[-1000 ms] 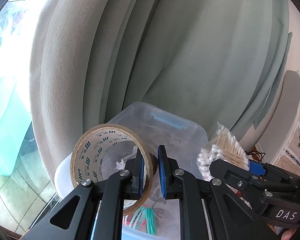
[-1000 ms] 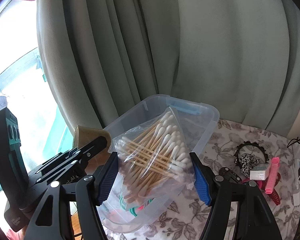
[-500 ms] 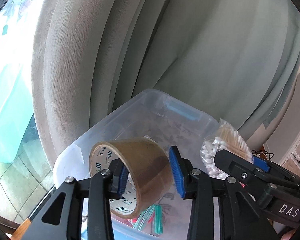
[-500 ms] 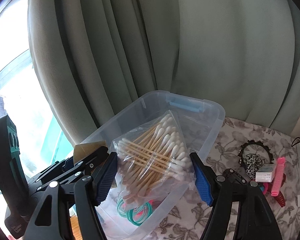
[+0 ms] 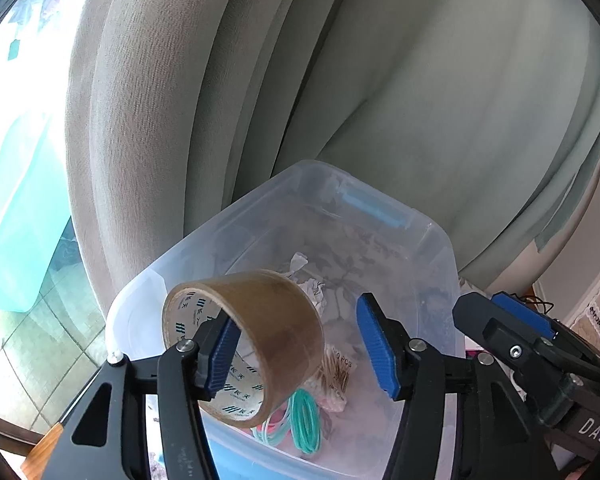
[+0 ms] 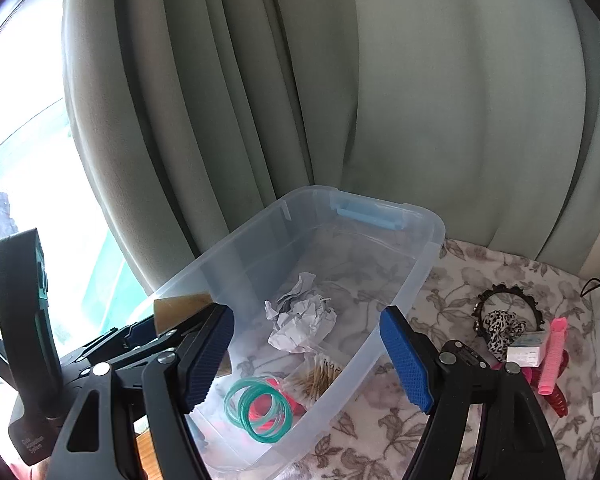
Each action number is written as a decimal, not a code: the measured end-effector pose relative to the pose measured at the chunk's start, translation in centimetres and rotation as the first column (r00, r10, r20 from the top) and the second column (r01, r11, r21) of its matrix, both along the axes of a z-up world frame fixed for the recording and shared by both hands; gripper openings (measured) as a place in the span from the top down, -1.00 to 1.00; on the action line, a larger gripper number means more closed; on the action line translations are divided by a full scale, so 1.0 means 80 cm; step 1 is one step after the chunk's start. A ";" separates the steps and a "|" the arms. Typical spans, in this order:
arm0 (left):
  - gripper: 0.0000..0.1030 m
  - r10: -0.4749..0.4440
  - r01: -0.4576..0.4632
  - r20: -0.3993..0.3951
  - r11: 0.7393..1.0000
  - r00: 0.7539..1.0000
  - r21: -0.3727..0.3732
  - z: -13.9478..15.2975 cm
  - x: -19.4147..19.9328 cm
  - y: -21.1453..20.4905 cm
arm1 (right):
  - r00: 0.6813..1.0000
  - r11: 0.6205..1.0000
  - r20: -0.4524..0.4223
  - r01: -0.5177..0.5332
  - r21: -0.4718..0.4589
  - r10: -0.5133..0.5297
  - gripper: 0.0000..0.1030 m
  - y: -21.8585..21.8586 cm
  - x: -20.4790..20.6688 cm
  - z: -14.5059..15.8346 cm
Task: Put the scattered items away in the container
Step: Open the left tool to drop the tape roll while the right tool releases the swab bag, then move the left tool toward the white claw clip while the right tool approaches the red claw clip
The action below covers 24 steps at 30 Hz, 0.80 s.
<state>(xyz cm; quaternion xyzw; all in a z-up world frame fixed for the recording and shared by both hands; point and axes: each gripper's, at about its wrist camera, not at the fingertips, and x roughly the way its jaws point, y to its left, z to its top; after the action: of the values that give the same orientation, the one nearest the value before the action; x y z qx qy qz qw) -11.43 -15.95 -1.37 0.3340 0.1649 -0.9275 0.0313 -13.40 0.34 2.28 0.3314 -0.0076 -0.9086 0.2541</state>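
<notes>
Presently, one clear plastic storage container (image 6: 416, 280) with a blue latch stands at the back left of the floral-patterned tablecloth (image 6: 452, 284), against the grey-green curtain (image 6: 380, 100).

Contents of the container: crumpled white paper (image 6: 300, 316) near the middle; a clear bag of wooden cotton swabs (image 6: 320, 372) just in front of it; teal rubber bands (image 6: 260, 404) and pink ones beside them at the near end.

Left gripper (image 5: 300, 348) — jaws spread wide above the container's near end. A brown roll of packing tape (image 5: 256, 336) hangs looped over its left finger, the right finger clear of it; the roll is above the container floor, not resting on it.

Right gripper (image 6: 308, 356) — jaws spread wide, nothing between them, poised over the container's near right rim.

Outside the container, toward the cloth's right edge: black headband (image 6: 508, 296), leopard-print scrunchie (image 6: 500, 324) inside its arc, small white box (image 6: 528, 350), pink hair roller (image 6: 552, 356).
</notes>
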 end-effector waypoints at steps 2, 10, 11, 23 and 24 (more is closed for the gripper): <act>-0.19 -0.006 0.007 0.015 1.000 1.000 -0.021 0.001 -0.004 0.007 | 1.000 1.000 -0.007 0.001 -0.003 -0.001 -0.53 0.002 0.005 0.005; -0.20 0.001 -0.001 0.000 0.997 1.000 -0.080 0.021 0.009 0.014 | 1.000 1.000 -0.027 0.012 -0.016 -0.012 -0.53 0.014 0.017 0.015; -0.20 0.001 -0.001 -0.002 0.997 1.000 -0.081 0.023 0.010 0.015 | 0.999 1.000 -0.029 0.016 -0.020 -0.016 -0.53 0.017 0.019 0.017; -0.20 -0.026 0.023 -0.028 0.995 0.999 -0.098 0.054 0.047 0.043 | 0.996 0.995 -0.058 0.060 -0.075 -0.065 -0.53 0.058 0.058 0.038; -0.20 -0.030 0.026 -0.031 0.995 0.999 -0.098 0.056 0.049 0.047 | 0.995 0.994 -0.059 0.069 -0.082 -0.074 -0.53 0.064 0.062 0.039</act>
<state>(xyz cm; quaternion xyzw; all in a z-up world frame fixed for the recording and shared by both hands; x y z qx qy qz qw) -7.47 -12.21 3.13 0.3190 0.1150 -0.9402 0.0318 -8.46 5.47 5.42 0.2921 -0.0477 -0.9260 0.2345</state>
